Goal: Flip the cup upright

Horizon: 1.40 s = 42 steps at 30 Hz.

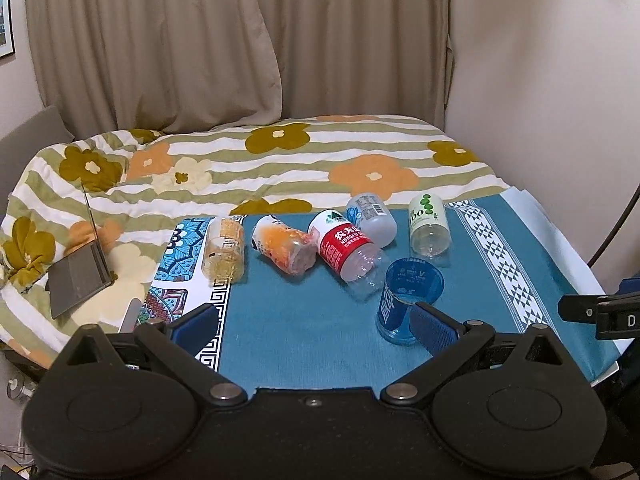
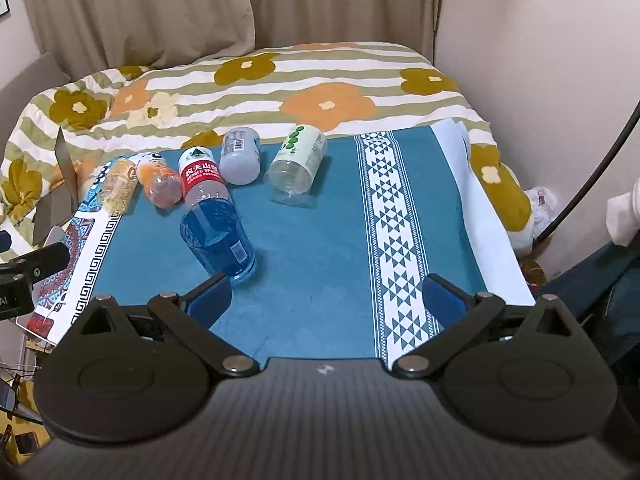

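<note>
The blue translucent cup (image 1: 410, 300) stands upright on the teal tablecloth (image 1: 304, 320), open mouth up, leaning a little in both views, near the front of the row of other cups. Its base sits just beside the right finger pad of the left gripper (image 1: 316, 330), which overlaps the cup's lower wall in the left wrist view; whether they touch cannot be told. That gripper's fingers (image 1: 434, 326) are spread wide, the other pad far off to the left, and they hold nothing. In the right wrist view the cup (image 2: 219, 236) stands just beyond the left pad of the right gripper (image 2: 326, 300), whose fingers (image 2: 210, 300) are likewise wide apart and empty above the cloth. Directly behind the blue cup lies a clear cup with a red label (image 1: 346, 250), on its side. Further along the row, all lying down, are an orange cup (image 1: 282, 250), a yellow-patterned cup (image 1: 224, 250), a grey cup (image 1: 372, 220) and a clear cup with green dots (image 1: 428, 226). Beyond the table is a bed with a flowered quilt (image 1: 280, 160), a laptop (image 1: 80, 276) on it at the left, and beige curtains (image 1: 200, 40) behind.
</note>
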Tool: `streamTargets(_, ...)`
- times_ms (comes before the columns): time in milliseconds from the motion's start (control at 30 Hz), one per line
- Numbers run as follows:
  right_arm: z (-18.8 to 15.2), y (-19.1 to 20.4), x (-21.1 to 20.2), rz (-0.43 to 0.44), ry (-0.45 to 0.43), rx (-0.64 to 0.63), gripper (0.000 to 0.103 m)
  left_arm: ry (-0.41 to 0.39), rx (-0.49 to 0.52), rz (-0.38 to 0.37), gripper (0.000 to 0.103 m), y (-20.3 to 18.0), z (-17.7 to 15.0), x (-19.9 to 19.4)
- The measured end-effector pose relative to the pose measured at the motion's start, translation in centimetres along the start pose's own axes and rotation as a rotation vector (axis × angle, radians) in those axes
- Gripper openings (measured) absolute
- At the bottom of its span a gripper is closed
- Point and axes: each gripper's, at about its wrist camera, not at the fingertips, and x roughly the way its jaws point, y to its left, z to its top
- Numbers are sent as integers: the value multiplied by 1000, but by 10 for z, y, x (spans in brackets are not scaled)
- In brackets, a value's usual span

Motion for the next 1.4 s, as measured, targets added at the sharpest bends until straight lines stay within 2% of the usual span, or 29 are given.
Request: streamTargets(1400, 1, 7, -7, -5, -13, -24, 103, -32, 11, 12, 103, 2, -3, -10)
